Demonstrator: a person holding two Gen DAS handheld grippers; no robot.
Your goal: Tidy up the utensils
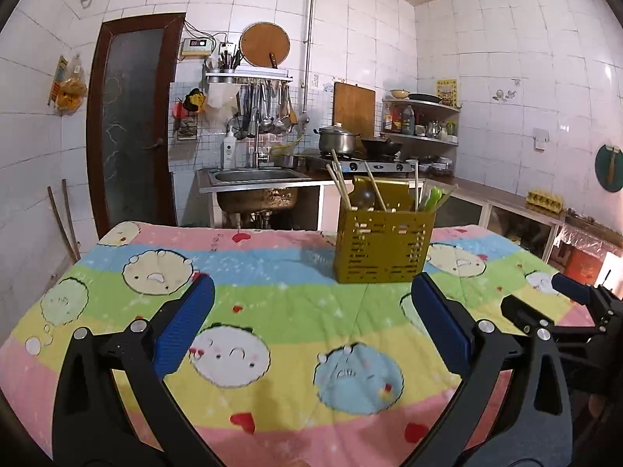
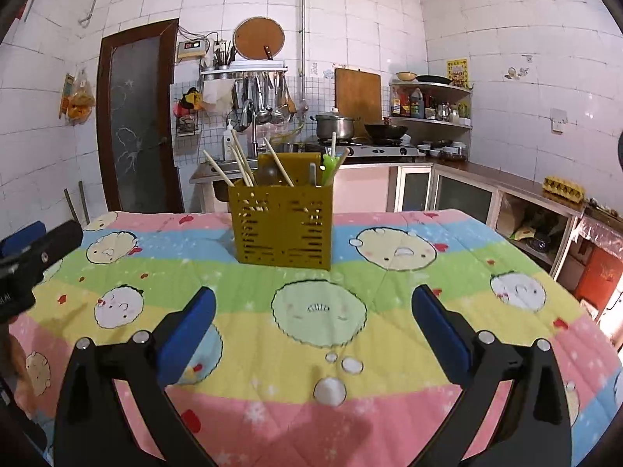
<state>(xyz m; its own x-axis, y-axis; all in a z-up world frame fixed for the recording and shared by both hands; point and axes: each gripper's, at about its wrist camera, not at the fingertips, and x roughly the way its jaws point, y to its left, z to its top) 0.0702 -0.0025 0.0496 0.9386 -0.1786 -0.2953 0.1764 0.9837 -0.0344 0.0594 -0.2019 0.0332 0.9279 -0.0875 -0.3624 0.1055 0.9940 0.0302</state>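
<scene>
Utensil caddy (image 1: 383,247), mustard-yellow perforated plastic, stands upright on the patterned tablecloth (image 1: 272,311), toward the far half of the table and roughly centred across it. Already loaded: wooden chopsticks (image 2: 241,163) lean left and outward in the left part, a dark spoon-like bowl sits mid-caddy, green-handled pieces (image 2: 329,167) plus a pale stick stand in the right part. Can't tell where the inner dividers run. No loose utensils visible anywhere on the cloth, so from the way things lie the sorting looks done or nearly so. Key relation: the caddy is straight ahead and beyond both tools, not between either pair of fingers. From the left gripper (image 1: 311,323) it sits ahead and slightly right; from the right gripper (image 2: 313,327) it sits ahead and slightly left, so it lies between the two approach lines, about equally far from each, neither clearly nearer. Both hover near-side over the cloth, jaws spread wide apart, nothing in them, blue pads (image 1: 187,323) clear of everything. Utensil long axes are near vertical, tops fanned out, so any regrasp would likely need a pinch across a shaft above the caddy rim. Risk in my judgement: snagging neighbouring chopsticks or tipping the light caddy.
</scene>
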